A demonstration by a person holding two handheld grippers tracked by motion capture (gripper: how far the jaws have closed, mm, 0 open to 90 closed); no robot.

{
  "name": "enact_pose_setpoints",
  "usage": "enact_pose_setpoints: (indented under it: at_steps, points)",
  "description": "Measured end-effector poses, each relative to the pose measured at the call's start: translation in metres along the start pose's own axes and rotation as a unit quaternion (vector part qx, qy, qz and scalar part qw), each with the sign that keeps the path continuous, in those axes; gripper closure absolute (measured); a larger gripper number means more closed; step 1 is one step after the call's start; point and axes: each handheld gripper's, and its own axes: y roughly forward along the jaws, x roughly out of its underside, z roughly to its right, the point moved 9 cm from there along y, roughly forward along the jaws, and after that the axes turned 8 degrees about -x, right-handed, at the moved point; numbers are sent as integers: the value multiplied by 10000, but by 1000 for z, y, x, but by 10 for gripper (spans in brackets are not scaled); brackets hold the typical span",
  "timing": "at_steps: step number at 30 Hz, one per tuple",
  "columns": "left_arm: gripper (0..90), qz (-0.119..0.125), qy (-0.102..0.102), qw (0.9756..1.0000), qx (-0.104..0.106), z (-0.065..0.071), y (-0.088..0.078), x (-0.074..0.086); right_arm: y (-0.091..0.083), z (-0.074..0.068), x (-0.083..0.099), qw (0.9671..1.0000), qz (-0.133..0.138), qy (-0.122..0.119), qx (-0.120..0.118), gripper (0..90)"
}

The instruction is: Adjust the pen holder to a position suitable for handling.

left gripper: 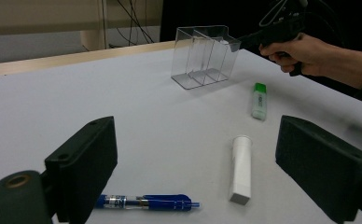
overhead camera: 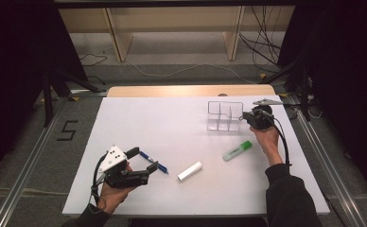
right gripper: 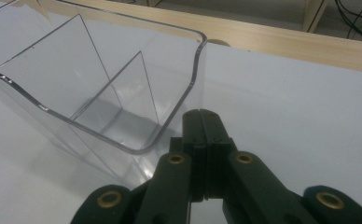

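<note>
At the lower left of the high view your left gripper (overhead camera: 146, 171) rests low over the table (overhead camera: 139, 118), its jaws wide apart with nothing between them. Just to its right, the blue pen (overhead camera: 154, 162) lies flat, very near the jaw tips; in the left gripper view it shows in front of the left jaw, so I judge that you keep this gripper ready for it. Further right, near the middle bottom, the white tube (overhead camera: 190, 171) lies alone, and then the green marker (overhead camera: 237, 151), both apart from the other things. In the upper right stands the clear plastic organizer (overhead camera: 224, 116), upright, with its compartments empty. Your right gripper (overhead camera: 244, 117) is beside its right edge with the jaws fully closed on nothing. In the right gripper view the closed tips (right gripper: 202, 116) are right at a rounded corner of the organizer; probably you use them to push or steady it, but I cannot tell if they really touch.
</note>
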Motion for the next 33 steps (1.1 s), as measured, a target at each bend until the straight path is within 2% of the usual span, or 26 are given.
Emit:
enact_pose_setpoints:
  at_steps: [11,19,33]
  points:
    - [122,5,4,10000,-1,0,0,0,4,-10,0,10000,3,10,-77,900]
    - [122,11,3,10000,-7,0,0,0,9,-22,-3,9998,-6,-89,-166,900]
    - [122,45,-10,10000,-8,-1,-1,-1,26,-52,-16,9993,2,-222,-315,900]
